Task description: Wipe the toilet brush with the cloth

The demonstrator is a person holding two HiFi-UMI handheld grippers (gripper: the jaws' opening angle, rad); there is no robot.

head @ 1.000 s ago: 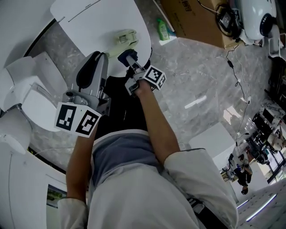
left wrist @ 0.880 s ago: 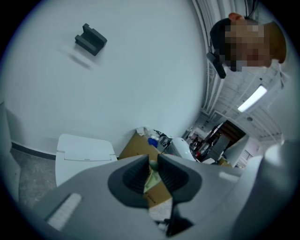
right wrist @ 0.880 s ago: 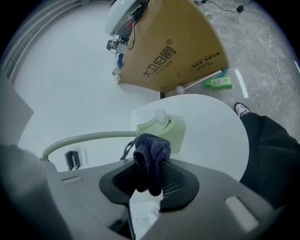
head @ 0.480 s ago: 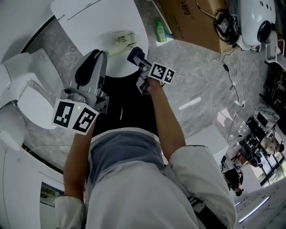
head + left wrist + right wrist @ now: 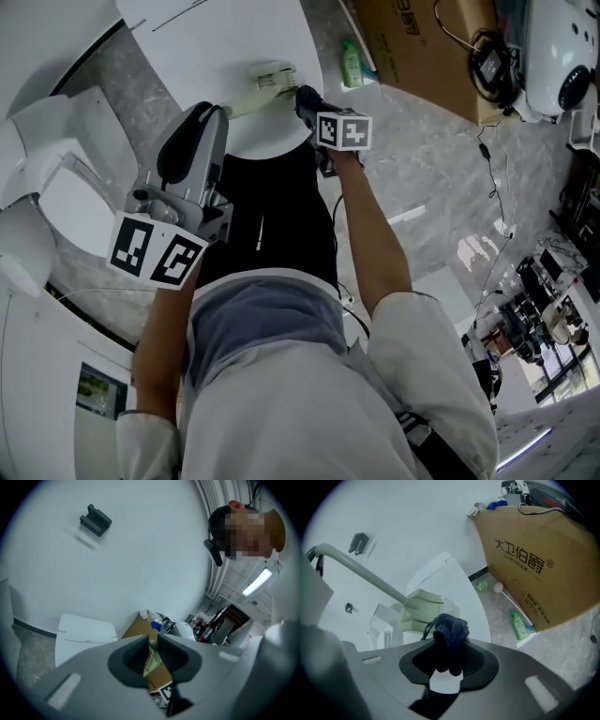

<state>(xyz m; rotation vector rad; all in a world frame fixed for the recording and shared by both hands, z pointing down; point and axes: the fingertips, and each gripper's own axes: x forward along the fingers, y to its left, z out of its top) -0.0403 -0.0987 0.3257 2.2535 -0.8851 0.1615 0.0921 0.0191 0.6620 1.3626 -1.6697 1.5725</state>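
While its long axis slants over the white rounded surface (image 5: 216, 37), the pale green plastic toilet brush (image 5: 423, 610) points its head at the right gripper (image 5: 449, 656), clamped on a dark blue cloth (image 5: 450, 631); the left gripper (image 5: 151, 645) pinches the handle.

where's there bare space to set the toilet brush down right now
Free: the white panel beyond the brush head, and the marble floor between the right arm and the cable. Crowded: the strip by the cardboard box, where a green bottle lies.
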